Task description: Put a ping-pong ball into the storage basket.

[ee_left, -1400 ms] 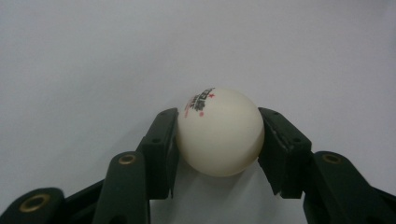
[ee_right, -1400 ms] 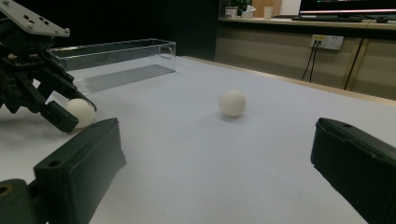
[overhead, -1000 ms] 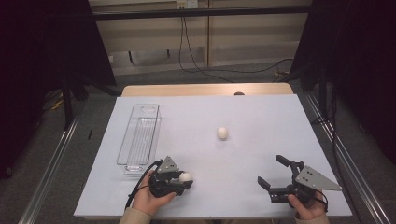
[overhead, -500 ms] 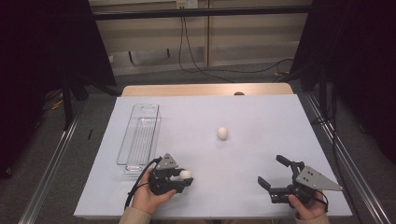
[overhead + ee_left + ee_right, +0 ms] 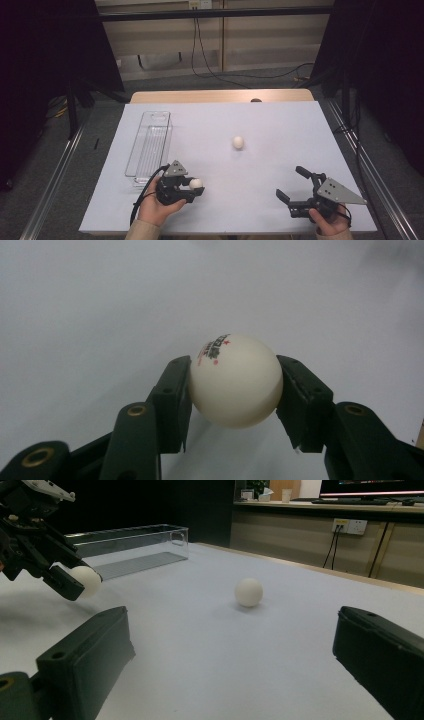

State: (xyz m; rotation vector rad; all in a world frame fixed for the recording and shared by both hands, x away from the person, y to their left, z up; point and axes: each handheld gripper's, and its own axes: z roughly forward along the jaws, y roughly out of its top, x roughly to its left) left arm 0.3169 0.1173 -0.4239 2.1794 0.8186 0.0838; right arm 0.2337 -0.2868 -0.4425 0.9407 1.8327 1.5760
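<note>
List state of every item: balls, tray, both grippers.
held ball: clamped between the left jaws, off the table.
loose ball: resting free, mid-table.
clear tray: upright, empty.
left gripper: shut on the held ball.
right gripper: open, holding nothing.

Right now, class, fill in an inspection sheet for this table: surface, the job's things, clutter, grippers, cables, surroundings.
Surface: white tabletop, flat, with a wooden strip along the far edge.
Job's things: white printed table-tennis ball held; second plain white ball loose mid-table; clear plastic rectangular tray at the left, nothing seen inside.
Clutter: nothing seen.
Grippers: left gripper shut on the printed ball; right gripper open, holding nothing.
Cables: black gripper cable loops off the near edge; wall cables hang behind.
Surroundings: dark curtains, grey floor, metal rails.
</note>
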